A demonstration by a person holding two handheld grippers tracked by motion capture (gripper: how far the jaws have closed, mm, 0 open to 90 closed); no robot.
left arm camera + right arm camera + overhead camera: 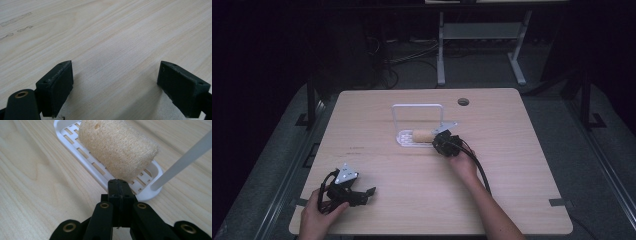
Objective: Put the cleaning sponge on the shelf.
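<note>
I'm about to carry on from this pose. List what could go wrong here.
1. The right gripper is shut, its tip at the loofah; pushing on may roll it off the white rack.
2. Its jaws hang over the rack's rim, so a nudge could slide the light rack across the table.
3. The rack's upright handle stands close beside the gripper and could snag it.

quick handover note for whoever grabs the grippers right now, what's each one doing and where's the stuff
Left gripper: jaws wide open, nothing in them, low over bare table at the near left corner.
Right gripper: jaws shut together on nothing, tips at the near rim of the white rack, just short of the loofah.
Loofah lies on its side on the rack's slotted base, mid-table, under the rack's white handle.
Done: right gripper brought up to the loofah.
Left: likely open the right jaws and take hold of the loofah; it is not gripped yet.
</note>
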